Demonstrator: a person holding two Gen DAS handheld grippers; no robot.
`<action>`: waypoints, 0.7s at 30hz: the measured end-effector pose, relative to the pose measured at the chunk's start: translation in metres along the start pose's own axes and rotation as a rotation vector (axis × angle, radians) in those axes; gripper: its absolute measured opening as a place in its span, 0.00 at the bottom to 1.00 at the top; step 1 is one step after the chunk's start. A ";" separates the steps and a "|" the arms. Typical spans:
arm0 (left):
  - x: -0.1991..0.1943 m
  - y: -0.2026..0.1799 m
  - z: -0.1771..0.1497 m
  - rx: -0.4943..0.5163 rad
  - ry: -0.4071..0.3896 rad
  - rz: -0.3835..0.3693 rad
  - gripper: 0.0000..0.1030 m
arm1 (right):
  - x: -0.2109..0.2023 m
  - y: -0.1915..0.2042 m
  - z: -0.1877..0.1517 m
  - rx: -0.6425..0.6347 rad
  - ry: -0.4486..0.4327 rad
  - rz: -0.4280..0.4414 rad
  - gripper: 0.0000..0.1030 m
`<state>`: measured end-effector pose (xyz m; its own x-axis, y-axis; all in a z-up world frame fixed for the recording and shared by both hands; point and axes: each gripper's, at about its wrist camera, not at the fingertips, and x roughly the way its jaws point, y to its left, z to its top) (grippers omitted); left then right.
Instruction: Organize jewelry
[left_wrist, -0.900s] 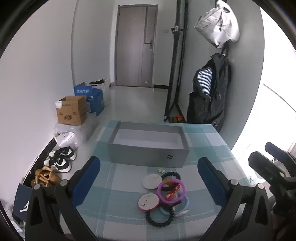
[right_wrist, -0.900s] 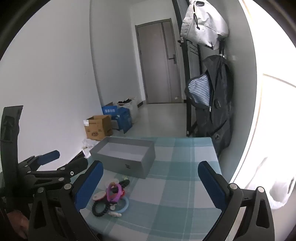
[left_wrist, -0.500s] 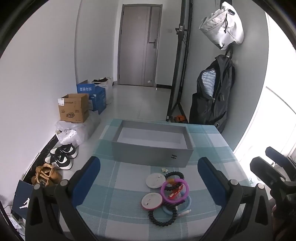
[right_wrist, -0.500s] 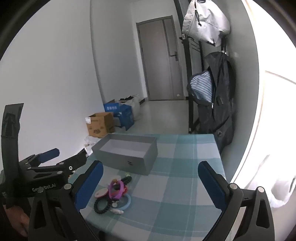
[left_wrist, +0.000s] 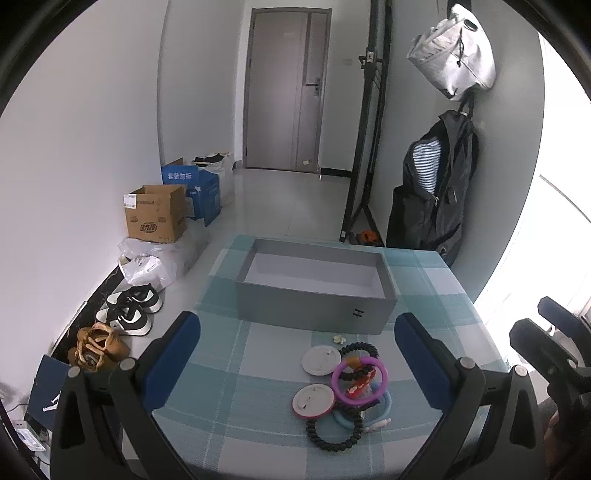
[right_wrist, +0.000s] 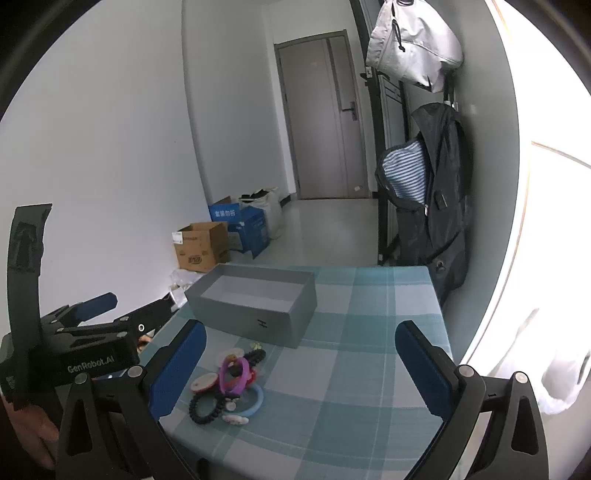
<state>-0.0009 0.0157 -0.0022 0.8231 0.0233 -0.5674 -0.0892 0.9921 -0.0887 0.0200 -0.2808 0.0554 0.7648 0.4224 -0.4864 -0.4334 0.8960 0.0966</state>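
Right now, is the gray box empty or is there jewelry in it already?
Empty as far as visible: the gray box shows bare white floor, and the jewelry pile lies on the tablecloth before it.

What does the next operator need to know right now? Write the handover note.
Left gripper: open, holding nothing, above the near table edge.
Right gripper: open, holding nothing, further right.
Grey box: open on the checked tablecloth, looks empty.
Jewelry pile lies in front of the box: purple ring, black bead bracelets, blue ring, two round white discs, a small flower piece by the box wall.
Done: nothing moved into the box yet.
Left: pick each piece and place it in the box.
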 end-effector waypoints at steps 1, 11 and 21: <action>0.000 0.000 0.000 0.002 0.001 -0.001 0.99 | 0.000 0.000 0.000 0.001 0.001 0.000 1.00; 0.000 -0.002 -0.001 -0.001 0.005 0.007 0.99 | -0.001 0.000 -0.001 -0.004 -0.001 -0.002 1.00; 0.001 -0.002 -0.002 -0.002 0.008 0.001 0.99 | -0.001 0.000 -0.001 -0.005 0.000 -0.002 1.00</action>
<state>-0.0009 0.0134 -0.0042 0.8184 0.0237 -0.5742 -0.0916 0.9918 -0.0896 0.0190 -0.2813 0.0545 0.7656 0.4206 -0.4868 -0.4341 0.8962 0.0914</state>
